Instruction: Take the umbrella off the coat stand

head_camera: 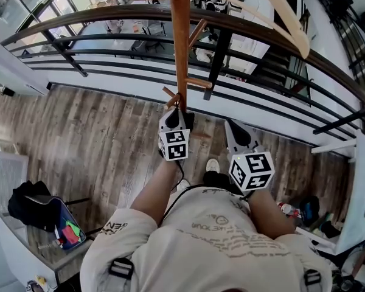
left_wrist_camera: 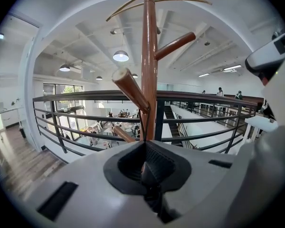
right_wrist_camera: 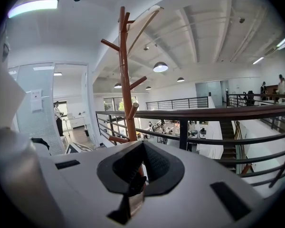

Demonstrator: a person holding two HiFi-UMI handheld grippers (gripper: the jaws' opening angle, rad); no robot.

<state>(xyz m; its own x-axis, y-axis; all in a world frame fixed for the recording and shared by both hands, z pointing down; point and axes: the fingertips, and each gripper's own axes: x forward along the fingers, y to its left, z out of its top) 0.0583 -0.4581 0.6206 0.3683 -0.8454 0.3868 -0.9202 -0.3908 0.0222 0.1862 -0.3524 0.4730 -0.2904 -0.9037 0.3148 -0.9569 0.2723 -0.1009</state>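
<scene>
The wooden coat stand [head_camera: 180,41] rises in front of me, against the railing. My left gripper [head_camera: 175,111] is up against its pole, just under a low peg [head_camera: 170,95]. In the left gripper view a thin black cord [left_wrist_camera: 141,122], apparently the umbrella's strap, runs down from a peg [left_wrist_camera: 129,88] into the left gripper [left_wrist_camera: 143,144], whose jaws stand shut on it. A dark shape [head_camera: 188,120] beside that gripper may be the umbrella; the rest is hidden. My right gripper [head_camera: 233,126] hangs to the right of the stand, shut and empty, with the stand [right_wrist_camera: 126,80] ahead of it on the left [right_wrist_camera: 141,144].
A dark metal railing [head_camera: 261,30] runs right behind the stand, with a drop to a lower floor beyond. At the lower left a black bag [head_camera: 35,210] lies on a white cabinet [head_camera: 15,248]. Clutter [head_camera: 304,212] sits by a white shelf at the right.
</scene>
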